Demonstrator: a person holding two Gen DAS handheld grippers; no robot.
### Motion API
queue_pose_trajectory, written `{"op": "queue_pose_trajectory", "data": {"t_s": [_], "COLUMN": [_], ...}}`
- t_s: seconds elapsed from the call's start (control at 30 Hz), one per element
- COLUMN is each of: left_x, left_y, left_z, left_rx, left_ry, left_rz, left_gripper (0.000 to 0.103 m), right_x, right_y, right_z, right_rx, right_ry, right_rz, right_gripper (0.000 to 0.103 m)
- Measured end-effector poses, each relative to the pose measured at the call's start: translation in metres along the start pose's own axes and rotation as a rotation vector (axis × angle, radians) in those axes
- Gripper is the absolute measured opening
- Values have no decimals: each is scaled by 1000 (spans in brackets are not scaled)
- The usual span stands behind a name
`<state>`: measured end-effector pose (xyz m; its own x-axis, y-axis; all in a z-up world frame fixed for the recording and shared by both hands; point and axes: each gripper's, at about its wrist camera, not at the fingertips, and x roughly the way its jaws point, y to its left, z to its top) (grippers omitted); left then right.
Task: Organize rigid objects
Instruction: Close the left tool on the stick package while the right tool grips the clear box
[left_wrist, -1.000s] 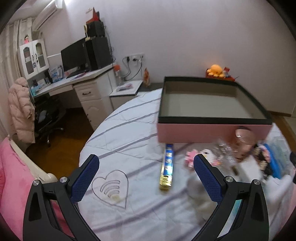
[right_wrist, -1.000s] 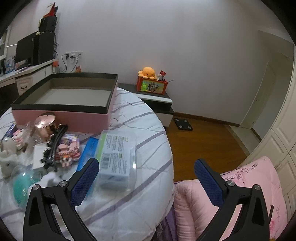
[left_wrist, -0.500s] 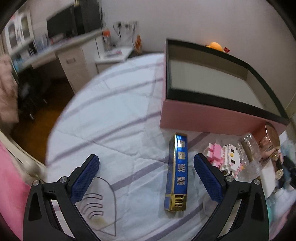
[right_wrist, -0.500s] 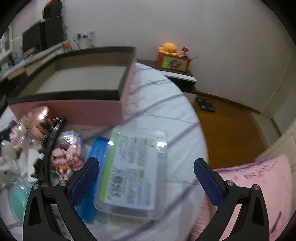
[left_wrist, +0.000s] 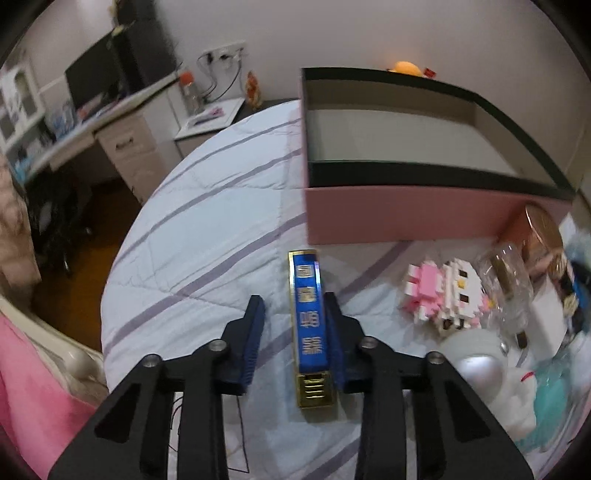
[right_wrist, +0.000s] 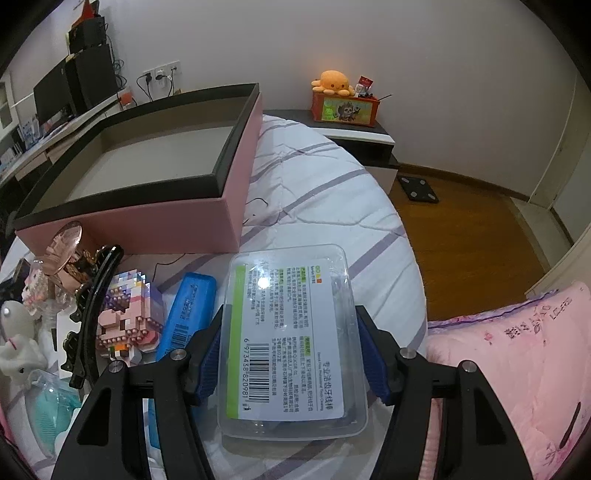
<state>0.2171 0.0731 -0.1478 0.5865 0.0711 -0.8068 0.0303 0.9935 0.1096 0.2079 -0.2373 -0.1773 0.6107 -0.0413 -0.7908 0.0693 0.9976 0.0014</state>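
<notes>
A long blue and gold box (left_wrist: 309, 325) lies on the striped bed cover. My left gripper (left_wrist: 293, 332) straddles it; the right finger touches its side, the left finger stands a gap away. A clear plastic floss box (right_wrist: 291, 332) with a white label lies on the bed between the fingers of my right gripper (right_wrist: 291, 354), both pads against its sides. The open pink box with a black rim (left_wrist: 406, 214) stands beyond both and also shows in the right wrist view (right_wrist: 147, 218); it is empty.
A pile lies between the grippers: block figures (left_wrist: 443, 295), a glass jar (left_wrist: 506, 280), a white toy (left_wrist: 484, 376), a blue case (right_wrist: 188, 310), a black hair clip (right_wrist: 92, 302), a pink block figure (right_wrist: 129, 317). A pink quilt (right_wrist: 517, 362) lies right; the bed edge drops to wood floor.
Both grippers have moved down and forward and narrowed: the left around the blue and gold box, the right onto the clear floss box.
</notes>
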Motion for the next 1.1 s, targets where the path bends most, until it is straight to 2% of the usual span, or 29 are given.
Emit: {"op": "queue_pose_trajectory", "data": {"t_s": [0.13, 0.23, 0.27, 0.3, 0.4, 0.63, 0.77, 0.93, 1.1], "left_x": [1, 1, 2, 1, 1, -4, -12, -38, -83], "left_y": [6, 14, 12, 10, 5, 6, 1, -6, -13], "left_z": [1, 0, 1, 1, 3, 3, -1, -4, 1], "left_rx": [-38, -79, -76, -70, -65, -83, -76, -70, -69], "left_ry": [-3, -4, -7, -7, -6, 16, 6, -43, -156], "left_rz": [-38, -73, -73, -68, -39, -46, -15, -30, -33], "left_gripper": [29, 25, 17, 15, 15, 15, 15, 15, 15], "right_x": [0, -1, -2, -3, -6, -17, -32, -62, -98], "right_y": [3, 4, 4, 3, 4, 2, 4, 10, 15], "right_z": [-1, -2, -3, -3, -5, -7, -6, -6, -5], "right_rx": [-5, -3, -2, -3, -3, 9, 7, 1, -7], "right_ry": [-9, -11, -10, -10, -11, -28, -68, -142, -232], "right_rz": [-16, -19, -17, -15, -7, -3, 2, 19, 41], "right_gripper": [64, 64, 64, 64, 64, 64, 64, 64, 64]}}
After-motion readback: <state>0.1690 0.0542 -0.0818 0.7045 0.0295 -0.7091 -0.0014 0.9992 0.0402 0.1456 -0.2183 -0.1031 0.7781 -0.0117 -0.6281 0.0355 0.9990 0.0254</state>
